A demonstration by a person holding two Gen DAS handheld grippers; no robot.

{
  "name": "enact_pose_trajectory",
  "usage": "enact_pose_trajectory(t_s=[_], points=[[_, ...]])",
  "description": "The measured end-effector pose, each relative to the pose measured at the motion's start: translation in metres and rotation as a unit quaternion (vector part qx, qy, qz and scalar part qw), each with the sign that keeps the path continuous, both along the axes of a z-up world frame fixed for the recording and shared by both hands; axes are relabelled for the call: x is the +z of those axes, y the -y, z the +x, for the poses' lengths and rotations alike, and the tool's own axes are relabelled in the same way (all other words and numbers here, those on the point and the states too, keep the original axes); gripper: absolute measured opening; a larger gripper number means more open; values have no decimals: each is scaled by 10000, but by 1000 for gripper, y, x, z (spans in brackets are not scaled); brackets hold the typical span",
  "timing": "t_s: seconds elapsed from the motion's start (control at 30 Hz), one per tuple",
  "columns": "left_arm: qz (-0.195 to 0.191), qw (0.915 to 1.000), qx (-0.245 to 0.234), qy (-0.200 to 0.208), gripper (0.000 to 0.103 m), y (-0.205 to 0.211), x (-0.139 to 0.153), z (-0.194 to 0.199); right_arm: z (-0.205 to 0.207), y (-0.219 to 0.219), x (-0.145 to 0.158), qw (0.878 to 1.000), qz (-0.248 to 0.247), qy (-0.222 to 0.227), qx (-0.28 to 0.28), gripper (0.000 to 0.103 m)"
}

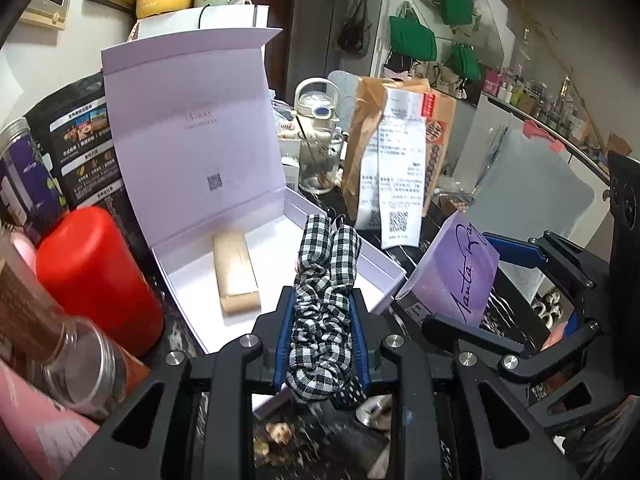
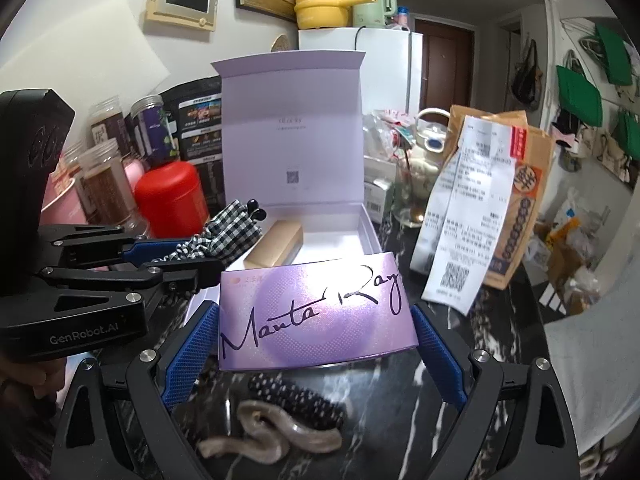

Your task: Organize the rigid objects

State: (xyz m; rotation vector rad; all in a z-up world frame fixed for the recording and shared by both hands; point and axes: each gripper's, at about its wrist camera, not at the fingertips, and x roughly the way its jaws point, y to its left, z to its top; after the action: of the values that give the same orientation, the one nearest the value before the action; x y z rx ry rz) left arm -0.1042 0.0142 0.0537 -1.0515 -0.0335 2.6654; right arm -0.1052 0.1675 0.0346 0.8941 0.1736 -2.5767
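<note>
Left gripper (image 1: 320, 336) clamps a gingham scrunchie (image 1: 326, 280); right gripper (image 2: 316, 340) clamps a purple "Manta Ray" box (image 2: 316, 316) above the black marble countertop (image 2: 460, 320), beyond both fingertips an open lilac gift box (image 1: 280, 240).

Purple "Manta Ray" box (image 2: 316, 316) upright at open lilac gift box (image 2: 320, 240); checked scrunchie (image 1: 324, 304) over its rim

Dim indoor light, fisheye warping, dark vignetted corners

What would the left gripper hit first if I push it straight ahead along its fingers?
Probably the floor of the open lilac gift box. The left gripper, shut on the checked scrunchie, points over the box's near rim, with the gold box off to its left. Depth is unclear; the raised lid lies beyond.
</note>
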Motion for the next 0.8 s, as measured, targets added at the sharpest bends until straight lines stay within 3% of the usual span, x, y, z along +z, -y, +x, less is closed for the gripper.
enact_pose_trajectory(t_s=[0.8], points=[[126, 9975, 687, -87, 26, 30, -6, -82, -87, 14, 12, 9995, -170, -245, 62, 95]])
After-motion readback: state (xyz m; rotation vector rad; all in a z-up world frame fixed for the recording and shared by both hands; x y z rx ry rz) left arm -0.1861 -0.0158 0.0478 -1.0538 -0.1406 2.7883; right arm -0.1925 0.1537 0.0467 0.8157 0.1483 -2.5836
